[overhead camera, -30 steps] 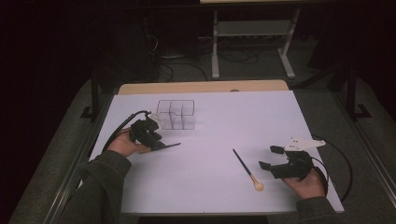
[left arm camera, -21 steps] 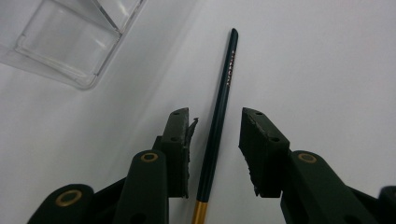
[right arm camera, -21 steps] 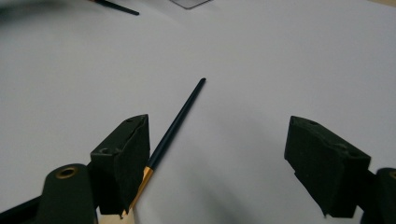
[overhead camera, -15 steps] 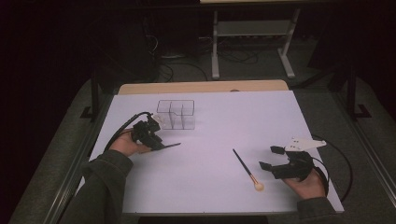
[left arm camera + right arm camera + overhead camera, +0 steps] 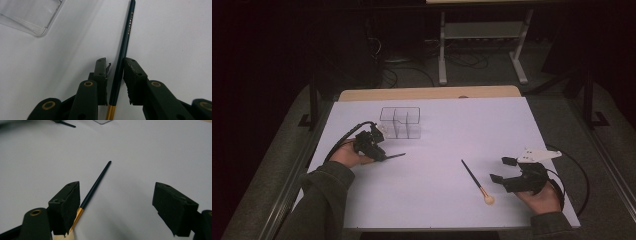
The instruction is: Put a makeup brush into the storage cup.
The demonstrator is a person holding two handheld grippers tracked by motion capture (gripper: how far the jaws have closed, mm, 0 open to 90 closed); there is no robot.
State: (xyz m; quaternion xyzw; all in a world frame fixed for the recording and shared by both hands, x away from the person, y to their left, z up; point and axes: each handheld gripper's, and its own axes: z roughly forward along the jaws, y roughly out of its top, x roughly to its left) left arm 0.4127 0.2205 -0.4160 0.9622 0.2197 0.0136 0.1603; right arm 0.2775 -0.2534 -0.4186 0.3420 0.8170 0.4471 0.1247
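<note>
Your left tool [image 5: 115, 75] has just been closing on a dark brush [image 5: 125, 47] near the surface's left edge, beside the clear box [image 5: 400, 121], so squeeze, then lift, while your right tool [image 5: 116, 205] waits wide open by the other brush [image 5: 475, 180].
</note>
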